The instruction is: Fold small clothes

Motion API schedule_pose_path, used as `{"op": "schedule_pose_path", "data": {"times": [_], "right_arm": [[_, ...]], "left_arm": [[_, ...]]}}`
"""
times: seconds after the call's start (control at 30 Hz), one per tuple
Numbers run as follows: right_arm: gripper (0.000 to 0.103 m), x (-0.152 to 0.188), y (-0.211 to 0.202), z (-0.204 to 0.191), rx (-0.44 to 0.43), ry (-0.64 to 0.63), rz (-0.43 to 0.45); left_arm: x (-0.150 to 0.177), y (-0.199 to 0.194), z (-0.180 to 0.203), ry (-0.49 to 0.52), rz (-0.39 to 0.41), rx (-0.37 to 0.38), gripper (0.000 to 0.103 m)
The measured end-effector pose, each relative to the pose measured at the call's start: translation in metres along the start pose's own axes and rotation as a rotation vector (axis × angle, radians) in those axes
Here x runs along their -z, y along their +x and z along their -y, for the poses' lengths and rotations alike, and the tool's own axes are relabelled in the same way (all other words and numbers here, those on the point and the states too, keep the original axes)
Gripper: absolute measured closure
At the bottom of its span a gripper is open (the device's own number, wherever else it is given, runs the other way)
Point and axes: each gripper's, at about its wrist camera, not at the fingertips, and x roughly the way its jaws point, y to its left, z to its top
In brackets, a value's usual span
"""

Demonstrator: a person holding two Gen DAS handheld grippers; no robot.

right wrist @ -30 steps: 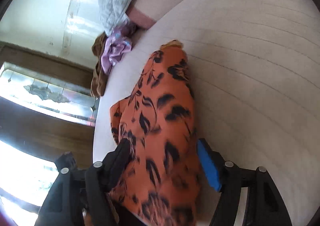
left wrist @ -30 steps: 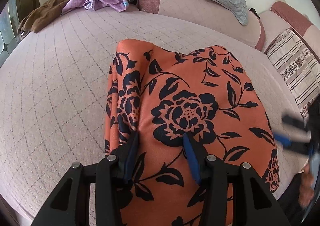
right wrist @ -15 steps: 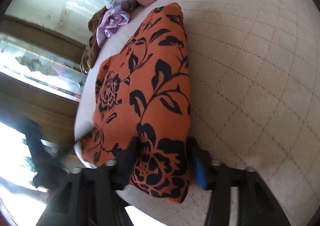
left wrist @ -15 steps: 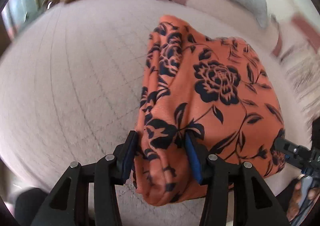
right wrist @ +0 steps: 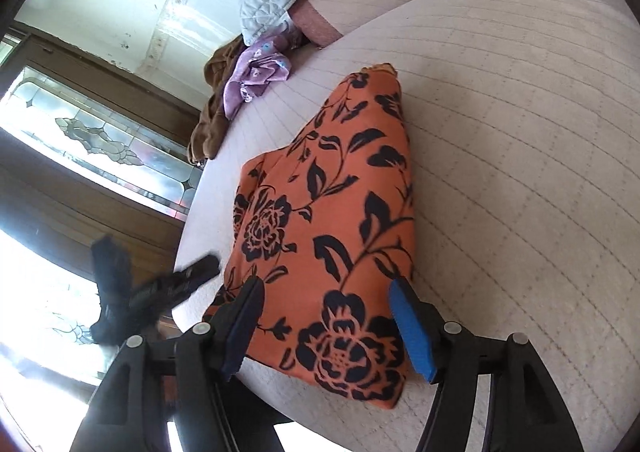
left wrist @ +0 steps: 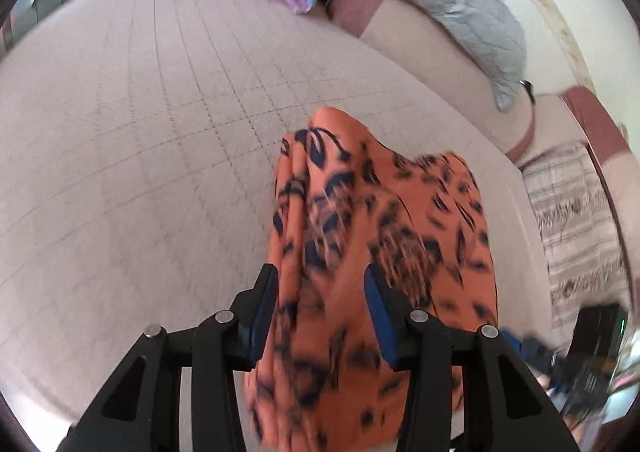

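On the quilted bed we find the orange floral garment lying folded near the close edge of the mattress.

Right wrist view: we see the cloth sharp and flat, its near corner between the right gripper fingers. The blue pads stand clear of the cloth on both sides, jaws opening, nothing pinched. At the left edge a dark blurred shape is the left gripper, just beside the garment's left side; we cannot tell its jaw state from here.

Left wrist view: the garment is motion-blurred and bunched into a ridge that runs between the left gripper fingers. The jaws are closing with cloth between them; whether the pads press it, we cannot tell through the blur.

Only the right view shows the window at the left. Only the left view shows the striped pillow at the right. Both show the purple cloth, brown garment and grey quilted pillow at the far end.
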Motion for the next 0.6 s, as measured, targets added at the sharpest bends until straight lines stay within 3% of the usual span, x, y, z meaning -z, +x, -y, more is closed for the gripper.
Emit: {"op": "schedule_pose_path", "data": {"times": [0.1, 0.13, 0.27, 0.47, 0.57, 0.6], "right_arm": [[0.035, -0.005, 0.005, 0.002, 0.001, 0.005, -0.004], [0.035, -0.006, 0.006, 0.004, 0.004, 0.007, -0.005], [0.035, -0.01, 0.016, 0.017, 0.023, 0.03, -0.032], [0.035, -0.018, 0.015, 0.017, 0.004, 0.033, -0.024], [0.032, -0.021, 0.011, 0.007, -0.026, 0.019, -0.007], [0.029, -0.02, 0.011, 0.005, -0.038, 0.019, -0.006]], "left_arm": [[-0.021, 0.023, 0.0, -0.001, -0.014, 0.009, 0.061], [-0.022, 0.03, 0.0, 0.017, -0.02, -0.013, 0.076], [-0.03, 0.044, -0.018, -0.069, -0.028, 0.038, 0.079], [-0.013, 0.014, -0.01, -0.008, 0.013, 0.018, 0.071], [0.012, -0.011, 0.011, 0.075, 0.055, 0.019, 0.054], [0.023, -0.017, 0.014, 0.101, 0.073, 0.009, 0.054]]}}
